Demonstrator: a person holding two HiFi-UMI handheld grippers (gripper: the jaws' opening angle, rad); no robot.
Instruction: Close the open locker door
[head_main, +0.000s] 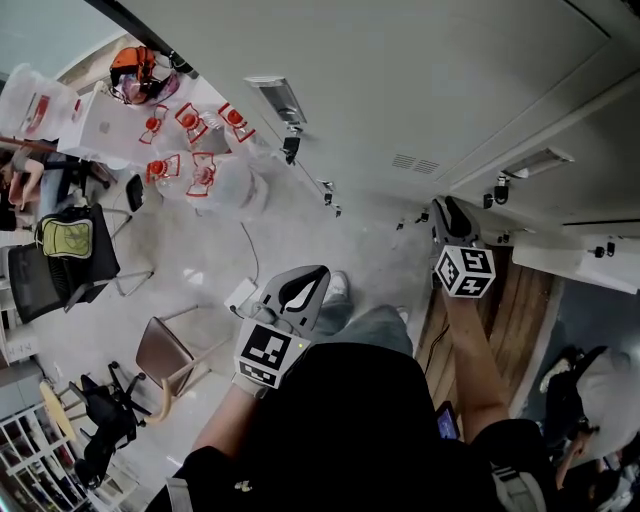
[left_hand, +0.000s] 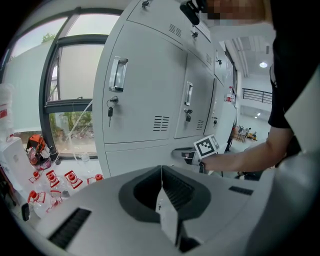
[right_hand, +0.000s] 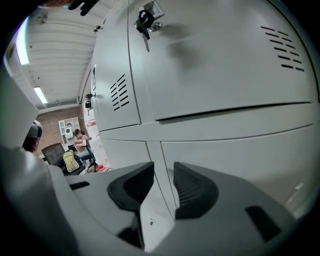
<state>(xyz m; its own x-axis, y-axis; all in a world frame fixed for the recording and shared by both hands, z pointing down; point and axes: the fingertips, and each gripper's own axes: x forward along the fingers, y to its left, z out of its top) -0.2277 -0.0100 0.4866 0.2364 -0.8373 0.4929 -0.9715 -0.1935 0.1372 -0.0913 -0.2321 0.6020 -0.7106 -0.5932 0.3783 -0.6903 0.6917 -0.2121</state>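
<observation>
A bank of grey lockers (left_hand: 150, 95) fills the left gripper view; its doors, with handles and keys, look flush there. My right gripper (head_main: 453, 216) is held against the lockers' lower row, also seen from the side as the right gripper (left_hand: 184, 155). In its own view the right gripper (right_hand: 162, 182) is open by a narrow gap, nothing between the pads, facing the seam between two lower doors (right_hand: 235, 145). A key (right_hand: 145, 22) hangs in the door above. My left gripper (head_main: 303, 288) hangs back from the lockers; the left gripper (left_hand: 161, 176) is shut and empty.
Clear bottles with red labels (head_main: 190, 150) stand on the floor by the window. Office chairs (head_main: 60, 265) and a brown chair (head_main: 165, 355) stand behind me, with a yellow-green backpack (head_main: 66, 238). A seated person (right_hand: 80, 142) is far down the locker row.
</observation>
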